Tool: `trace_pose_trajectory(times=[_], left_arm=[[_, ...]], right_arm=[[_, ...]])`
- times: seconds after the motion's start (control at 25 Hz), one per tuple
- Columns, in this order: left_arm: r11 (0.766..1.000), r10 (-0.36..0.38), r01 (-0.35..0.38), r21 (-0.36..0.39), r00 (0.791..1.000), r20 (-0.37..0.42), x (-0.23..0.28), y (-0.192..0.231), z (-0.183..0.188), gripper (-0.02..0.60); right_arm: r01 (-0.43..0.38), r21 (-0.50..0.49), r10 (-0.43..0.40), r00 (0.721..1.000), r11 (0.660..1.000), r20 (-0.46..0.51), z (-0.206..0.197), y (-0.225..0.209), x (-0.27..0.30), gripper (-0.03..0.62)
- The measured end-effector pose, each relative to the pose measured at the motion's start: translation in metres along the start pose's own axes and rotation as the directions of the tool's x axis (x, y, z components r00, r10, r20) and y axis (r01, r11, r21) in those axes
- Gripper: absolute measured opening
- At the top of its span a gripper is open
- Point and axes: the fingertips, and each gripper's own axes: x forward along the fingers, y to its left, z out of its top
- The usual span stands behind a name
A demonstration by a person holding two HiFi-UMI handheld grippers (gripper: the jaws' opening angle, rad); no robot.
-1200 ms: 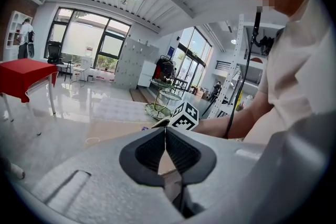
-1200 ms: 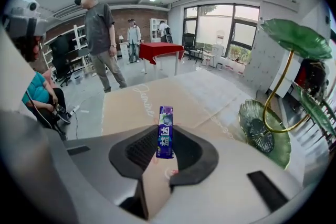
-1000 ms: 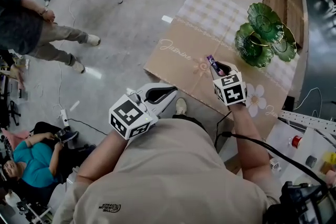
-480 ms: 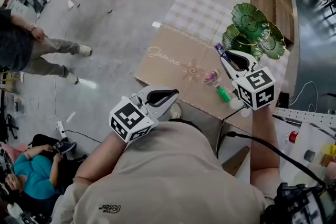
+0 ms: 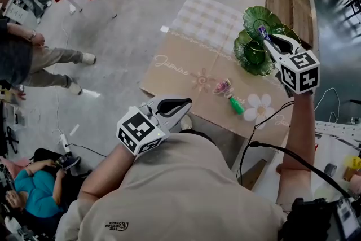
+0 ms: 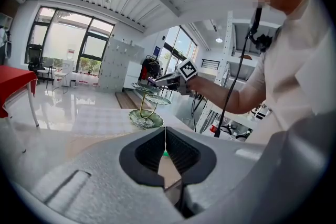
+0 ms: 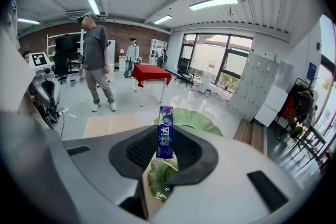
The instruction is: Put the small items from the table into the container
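Head view: right tool (image 5: 267,38) extended over green dish (image 5: 250,57), clamping purple pack (image 5: 262,30).

Head view: high over the shoulders, looking steeply down, table (image 5: 192,65) at 1 o'clock. Left gripper view: low, near level, facing green tiered stand (image 6: 146,113) at 12, well apart. Right gripper view: angled down, close above it. Shared across all three: that stand.

The table (image 5: 208,14) is bare across its left and upper part in the head view, so there is open room to pass there. Near frame centre, a pink sweet (image 5: 223,86) and a green piece (image 5: 236,105) lie close together. At upper right stands the tiered green dish (image 5: 251,53), and the right gripper (image 5: 264,36) crowds the space above it.
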Motion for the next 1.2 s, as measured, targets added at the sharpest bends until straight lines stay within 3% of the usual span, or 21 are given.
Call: trace_pose_trajectory(times=[0.32, 0.72, 1.2], left_arm=[[0.999, 0.036, -0.036, -0.012, 0.999, -0.005, -0.006, 0.01, -0.001, 0.009], [0.996, 0.085, -0.085, -0.041, 0.996, -0.002, -0.018, 0.024, -0.005, 0.009], [0.995, 0.09, -0.09, -0.048, 0.996, 0.004, -0.029, 0.023, -0.01, 0.009]], right_arm=[[0.048, -0.016, -0.049, 0.995, 0.999, -0.089, -0.011, -0.059, 0.039, 0.092], [0.062, -0.167, -0.104, 0.962, 0.984, -0.252, -0.026, -0.081, 0.08, 0.092], [0.09, -0.184, -0.137, 0.957, 0.979, -0.257, -0.025, -0.081, 0.081, 0.127]])
